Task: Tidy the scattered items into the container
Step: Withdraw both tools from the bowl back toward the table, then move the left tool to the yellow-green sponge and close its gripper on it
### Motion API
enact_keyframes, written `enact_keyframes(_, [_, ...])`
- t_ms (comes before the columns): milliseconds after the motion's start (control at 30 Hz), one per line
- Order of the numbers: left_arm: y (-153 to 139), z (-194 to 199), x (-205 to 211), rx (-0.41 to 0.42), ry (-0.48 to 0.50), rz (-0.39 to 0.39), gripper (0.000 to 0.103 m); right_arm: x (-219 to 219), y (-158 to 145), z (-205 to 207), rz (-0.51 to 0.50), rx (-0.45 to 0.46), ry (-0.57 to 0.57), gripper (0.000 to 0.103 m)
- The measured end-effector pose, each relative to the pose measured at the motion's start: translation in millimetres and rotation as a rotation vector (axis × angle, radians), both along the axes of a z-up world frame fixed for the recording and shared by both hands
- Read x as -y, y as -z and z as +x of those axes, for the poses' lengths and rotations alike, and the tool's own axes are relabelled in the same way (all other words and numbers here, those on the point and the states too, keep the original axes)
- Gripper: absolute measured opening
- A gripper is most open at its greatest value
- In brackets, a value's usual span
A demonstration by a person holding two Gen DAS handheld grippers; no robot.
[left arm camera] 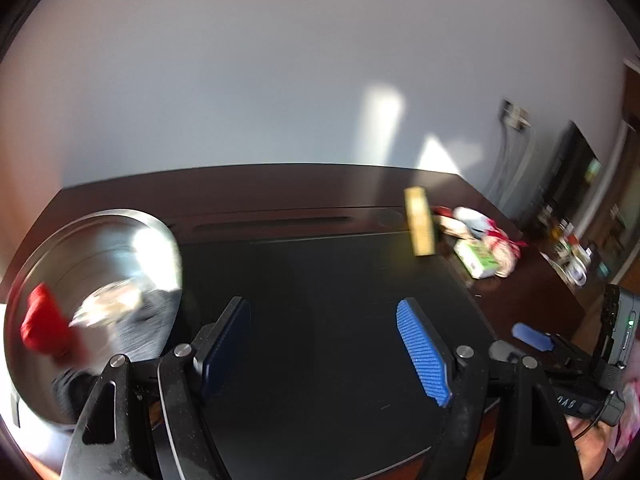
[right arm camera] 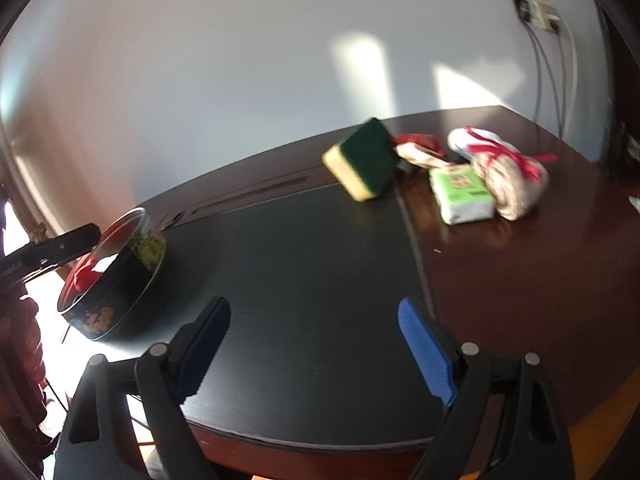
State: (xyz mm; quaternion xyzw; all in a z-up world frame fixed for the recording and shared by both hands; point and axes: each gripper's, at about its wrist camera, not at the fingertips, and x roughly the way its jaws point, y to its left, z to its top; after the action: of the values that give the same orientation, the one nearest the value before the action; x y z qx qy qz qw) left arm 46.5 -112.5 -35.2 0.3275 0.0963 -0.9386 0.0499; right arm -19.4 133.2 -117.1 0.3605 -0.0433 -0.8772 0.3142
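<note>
both jaws open, empty; sponge (right arm camera: 366,164), tissue pack (right arm camera: 462,194), pouch (right arm camera: 510,184) beside tin (right arm camera: 116,276).

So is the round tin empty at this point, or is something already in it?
Not empty. The round tin already holds a red item and a pale one, both blurred.

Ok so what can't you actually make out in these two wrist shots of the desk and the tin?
- Left wrist view: the items in the round tin are motion-blurred; a red thing and a pale thing show, but not what they are.
- Right wrist view: the tin's near wall hides most of its contents.
- Both views: the green packet's print is too blurred to read.
- Right wrist view: the sponge hides part of the red-and-tan item behind it.
</note>
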Motion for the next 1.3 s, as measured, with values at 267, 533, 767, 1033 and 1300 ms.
enact_keyframes(267, [14.1,-58.0,-42.5,0.034,0.098,0.021,0.078,-30.7,8.4,-5.4,-0.009,0.020,0.049,0.089])
enact_keyframes(533, [19.4,-112.0,-72.8,0.060,0.173,-0.002,0.078,-65.0,8.4,-9.1,-0.015,0.021,0.117,0.089])
enact_keyframes(767, [29.0,-155.1,-82.1,0.069,0.187,-0.034,0.078,-80.2,12.9,-11.7,-0.007,0.050,0.145,0.089])
enact_keyframes(1033, [44.5,-191.9,-87.5,0.099,0.188,-0.030,0.078,-97.3,8.7,-16.9,0.028,0.042,0.187,0.094])
enact_keyframes(1300, [55.3,-222.9,-68.5,0.095,0.140,0.037,0.078,-103.3,8.2,-19.8,0.073,0.047,0.199,0.094])
